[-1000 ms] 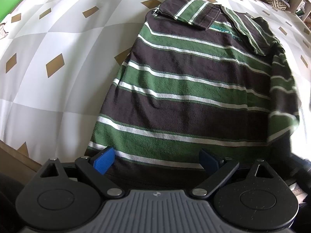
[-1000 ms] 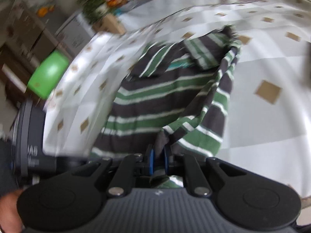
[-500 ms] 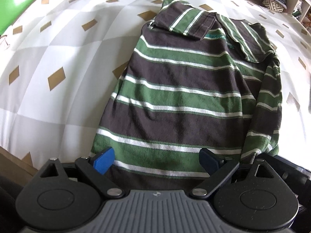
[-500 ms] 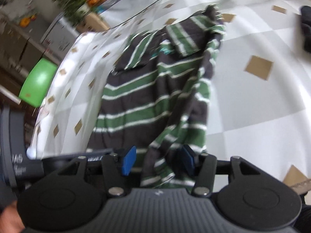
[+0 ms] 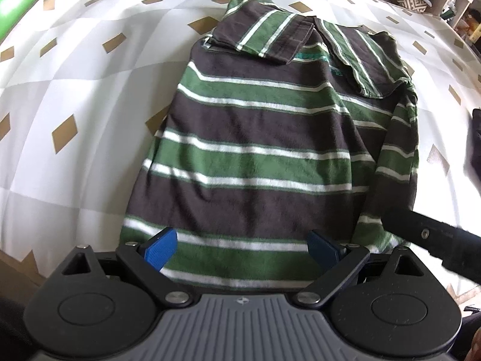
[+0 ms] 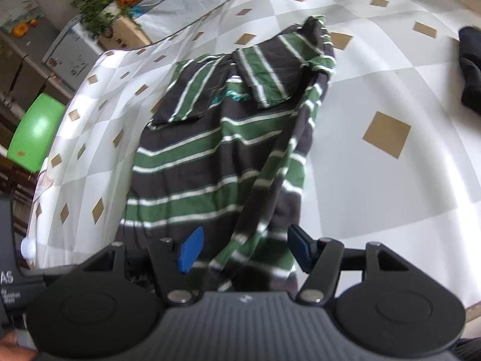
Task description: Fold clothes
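released since a second ago: right gripper (image 6: 243, 248) now spread wide over the striped shirt (image 5: 264, 150)'s folded-in side. left gripper (image 5: 242, 245) wide too, above the hem.

One striped shirt (image 5: 255, 156), two grippers, left (image 5: 242, 245) and right (image 6: 243, 248), one dark garment (image 6: 472, 66), one patterned tablecloth (image 5: 75, 90)

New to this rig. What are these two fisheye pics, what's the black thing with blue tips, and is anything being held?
No robot: a person holds a two-finger gripper in each hand, each with a camera looking along its fingers. The black frame with blue pads is that gripper. In the left wrist view, the left gripper is open over the hem of a striped shirt lying on a diamond-patterned cloth. In the right wrist view, the right gripper is open too, over the shirt's folded-in side. Nothing is held. A dark garment lies apart.
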Demonstrator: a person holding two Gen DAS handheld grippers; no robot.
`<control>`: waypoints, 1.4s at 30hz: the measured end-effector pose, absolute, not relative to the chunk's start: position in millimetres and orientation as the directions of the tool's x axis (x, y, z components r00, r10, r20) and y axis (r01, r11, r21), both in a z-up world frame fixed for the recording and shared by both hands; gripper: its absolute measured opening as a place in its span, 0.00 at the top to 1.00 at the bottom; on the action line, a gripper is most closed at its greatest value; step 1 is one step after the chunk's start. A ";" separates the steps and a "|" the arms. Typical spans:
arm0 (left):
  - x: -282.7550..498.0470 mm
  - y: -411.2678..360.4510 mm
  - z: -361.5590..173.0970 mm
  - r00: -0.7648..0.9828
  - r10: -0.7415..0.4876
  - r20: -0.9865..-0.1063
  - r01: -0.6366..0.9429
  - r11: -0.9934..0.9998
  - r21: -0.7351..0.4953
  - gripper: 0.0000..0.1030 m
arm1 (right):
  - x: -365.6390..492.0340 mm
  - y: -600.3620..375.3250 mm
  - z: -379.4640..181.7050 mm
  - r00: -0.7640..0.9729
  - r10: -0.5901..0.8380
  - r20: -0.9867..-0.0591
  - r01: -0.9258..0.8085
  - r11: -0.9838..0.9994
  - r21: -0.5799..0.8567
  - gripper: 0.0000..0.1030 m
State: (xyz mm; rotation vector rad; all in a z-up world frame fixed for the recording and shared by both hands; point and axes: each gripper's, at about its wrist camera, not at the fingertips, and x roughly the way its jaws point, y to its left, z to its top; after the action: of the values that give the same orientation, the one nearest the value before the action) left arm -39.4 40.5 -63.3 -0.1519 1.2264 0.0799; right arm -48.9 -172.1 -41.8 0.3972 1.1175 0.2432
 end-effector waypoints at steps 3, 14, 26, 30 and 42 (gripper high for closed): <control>-30.4 39.7 -62.3 0.329 -0.013 -0.944 -0.133 0.989 -0.060 0.09 | -38.6 -180.7 -46.8 0.414 0.395 -0.820 0.066 0.885 0.460 0.40; 1.7 37.3 -53.0 0.315 -0.022 -0.949 -0.070 0.996 -0.046 0.09 | 6.6 -198.0 -50.4 0.412 0.372 -0.832 0.136 0.878 0.460 0.40; 39.0 39.4 -47.1 0.298 -0.037 -0.954 0.010 0.999 -0.035 0.09 | 64.6 -222.2 -54.1 0.416 0.350 -0.839 0.223 0.855 0.468 0.37; 51.3 46.4 -46.5 0.295 -0.036 -0.955 0.015 0.999 -0.033 0.09 | 80.8 -228.6 -61.2 0.421 0.343 -0.839 0.252 0.845 0.472 0.37; 86.4 61.6 -50.7 0.298 -0.063 -0.952 0.006 0.998 -0.064 0.09 | 119.8 -252.0 -88.0 0.441 0.367 -0.819 0.355 0.767 0.535 0.37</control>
State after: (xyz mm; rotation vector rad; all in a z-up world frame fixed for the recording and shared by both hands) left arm 86.4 61.6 -50.7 -0.0521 1.2671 -0.0457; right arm 119.8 -252.0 -88.0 0.7384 1.1432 0.0085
